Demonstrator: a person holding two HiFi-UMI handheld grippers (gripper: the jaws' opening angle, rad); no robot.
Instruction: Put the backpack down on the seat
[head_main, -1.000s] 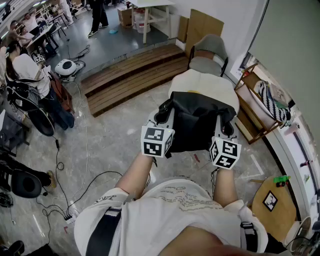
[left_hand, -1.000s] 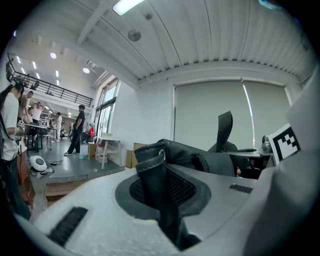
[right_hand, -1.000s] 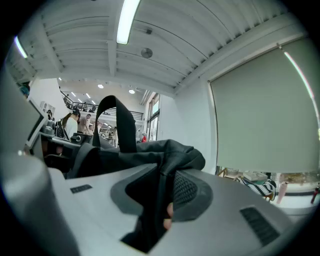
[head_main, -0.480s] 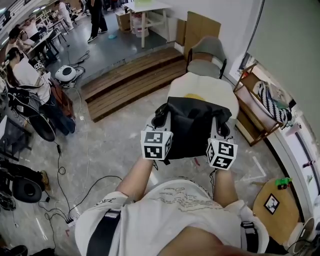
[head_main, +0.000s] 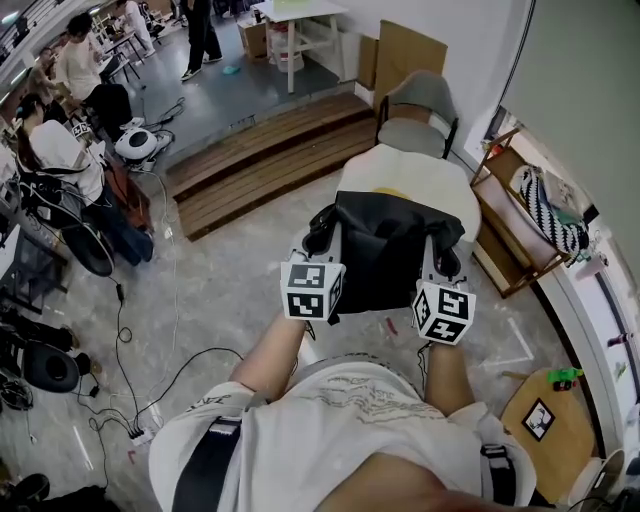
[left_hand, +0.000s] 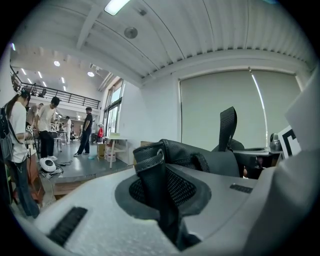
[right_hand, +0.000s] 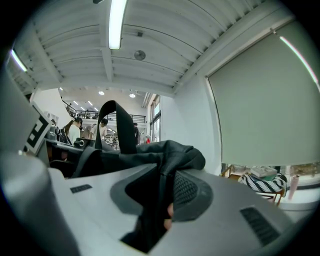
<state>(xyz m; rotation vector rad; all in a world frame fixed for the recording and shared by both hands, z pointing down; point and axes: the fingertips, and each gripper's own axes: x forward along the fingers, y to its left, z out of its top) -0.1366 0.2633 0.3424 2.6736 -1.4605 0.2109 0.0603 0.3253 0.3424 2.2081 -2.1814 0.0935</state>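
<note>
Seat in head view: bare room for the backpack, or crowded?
The cream seat is mostly bare between the grey chair and the held backpack. Crowded on its right: wooden rack stands close.

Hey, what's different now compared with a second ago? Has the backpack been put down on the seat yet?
Almost nothing has changed. The left gripper and right gripper stay shut on the backpack, one on each side. It still hangs in front of the cream seat and has not been set down. Only the people at the far desks have shifted about.
</note>
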